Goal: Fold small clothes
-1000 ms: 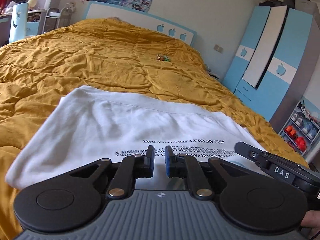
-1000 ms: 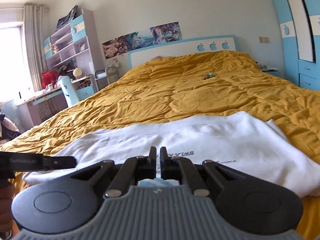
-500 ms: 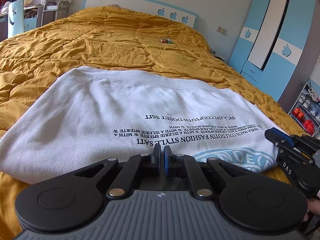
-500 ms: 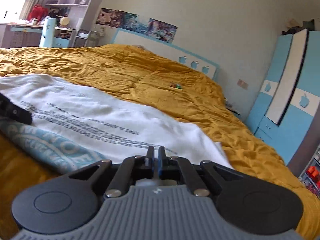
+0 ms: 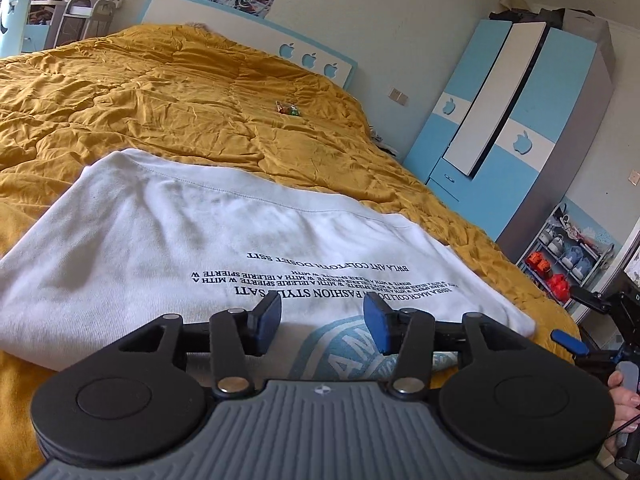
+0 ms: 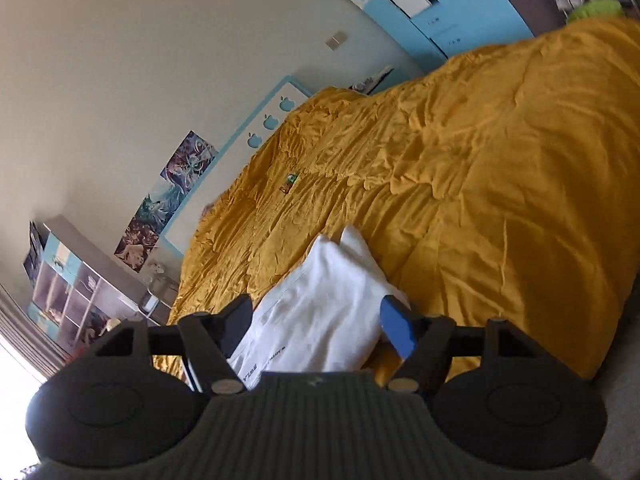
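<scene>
The left gripper (image 5: 322, 326), pinched shut a second ago, is opening above the white printed cotton T-shirt (image 5: 224, 240), which lies released on the mustard quilted bedspread (image 5: 180, 92). The right gripper (image 6: 316, 326) has rolled aside and is likewise opening, nothing clamped. This fold looks finished.

Both wrist views close, sharing bedspread (image 5: 200, 92)

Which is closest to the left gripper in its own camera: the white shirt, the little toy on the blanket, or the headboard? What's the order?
1. White shirt, right under the left gripper, whose jaws are opening.
2. Little toy, mid-blanket.
3. Headboard, at the bed's far end.
</scene>
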The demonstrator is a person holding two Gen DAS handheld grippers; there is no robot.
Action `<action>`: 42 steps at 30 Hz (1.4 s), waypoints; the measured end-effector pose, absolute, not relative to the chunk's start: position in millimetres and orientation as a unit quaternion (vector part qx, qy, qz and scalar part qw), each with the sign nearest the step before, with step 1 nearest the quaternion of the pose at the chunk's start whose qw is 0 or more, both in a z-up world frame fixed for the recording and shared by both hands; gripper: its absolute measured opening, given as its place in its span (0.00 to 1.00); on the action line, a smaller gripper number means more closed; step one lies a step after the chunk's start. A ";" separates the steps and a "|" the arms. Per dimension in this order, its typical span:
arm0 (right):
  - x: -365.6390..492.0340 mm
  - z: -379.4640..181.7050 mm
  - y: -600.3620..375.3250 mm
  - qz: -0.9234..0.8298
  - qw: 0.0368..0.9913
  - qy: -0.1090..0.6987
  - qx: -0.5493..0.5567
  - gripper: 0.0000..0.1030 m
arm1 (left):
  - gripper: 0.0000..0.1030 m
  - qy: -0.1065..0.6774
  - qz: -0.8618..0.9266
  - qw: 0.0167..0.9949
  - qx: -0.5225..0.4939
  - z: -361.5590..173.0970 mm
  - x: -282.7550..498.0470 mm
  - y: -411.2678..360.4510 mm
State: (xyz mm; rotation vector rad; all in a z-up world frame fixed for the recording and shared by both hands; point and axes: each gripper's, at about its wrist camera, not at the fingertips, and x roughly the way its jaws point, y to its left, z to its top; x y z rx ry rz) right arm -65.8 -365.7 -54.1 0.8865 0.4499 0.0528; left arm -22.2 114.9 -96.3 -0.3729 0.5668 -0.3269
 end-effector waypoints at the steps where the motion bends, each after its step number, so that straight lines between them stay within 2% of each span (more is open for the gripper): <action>1: -63.8 -61.9 -365.2 0.029 0.864 0.232 0.446 0.65 | 0.54 0.279 -0.158 0.929 -0.186 -96.9 -21.3 115.4; 8: -46.5 -98.9 -370.3 0.027 0.794 0.267 0.546 0.62 | 0.54 0.285 -0.155 0.928 -0.183 -99.8 -18.8 116.5; 11: -33.1 -109.6 -374.2 0.011 0.775 0.272 0.570 0.51 | 0.54 0.288 -0.153 0.928 -0.177 -101.5 -18.3 114.9; 14: -23.2 -115.4 -378.7 0.003 0.760 0.263 0.595 0.49 | 0.54 0.289 -0.152 0.929 -0.172 -101.2 -18.2 113.8; 16: -17.3 -116.2 -379.6 -0.003 0.755 0.261 0.601 0.42 | 0.54 0.289 -0.151 0.930 -0.171 -101.4 -18.1 112.8; 18: -13.8 -112.0 -380.2 -0.018 0.769 0.256 0.585 0.25 | 0.54 0.291 -0.150 0.930 -0.169 -101.9 -17.9 112.3; 21: -10.9 -102.4 -379.7 -0.022 0.801 0.248 0.545 0.18 | 0.54 0.290 -0.151 0.931 -0.165 -101.8 -17.9 111.7; 26: -13.1 -84.3 -368.2 -0.010 0.864 0.217 0.455 0.18 | 0.54 0.288 -0.151 0.932 -0.161 -103.2 -17.7 112.2; 27: -13.7 -84.9 -367.1 -0.017 0.863 0.222 0.454 0.23 | 0.54 0.289 -0.151 0.932 -0.161 -103.1 -17.7 112.1; 28: -13.3 -87.4 -367.0 -0.030 0.856 0.237 0.458 0.25 | 0.54 0.289 -0.151 0.932 -0.161 -103.2 -17.6 112.1; 29: -13.5 -91.7 -366.5 -0.034 0.847 0.254 0.465 0.33 | 0.54 0.289 -0.151 0.932 -0.161 -103.3 -17.6 112.3; 32: -16.9 -104.4 -365.7 -0.008 0.825 0.269 0.497 0.36 | 0.54 0.289 -0.150 0.931 -0.163 -104.0 -17.5 112.9; 35: -17.6 -119.8 -365.9 0.019 0.785 0.262 0.561 0.45 | 0.54 0.288 -0.151 0.932 -0.163 -103.9 -17.6 112.8; 38: -14.9 -127.1 -365.5 0.020 0.761 0.255 0.596 0.47 | 0.54 0.289 -0.150 0.932 -0.161 -103.1 -17.4 112.1; 42: -7.9 -123.0 -358.0 0.025 0.766 0.256 0.589 0.47 | 0.54 0.290 -0.149 0.931 -0.165 -103.1 -16.9 112.7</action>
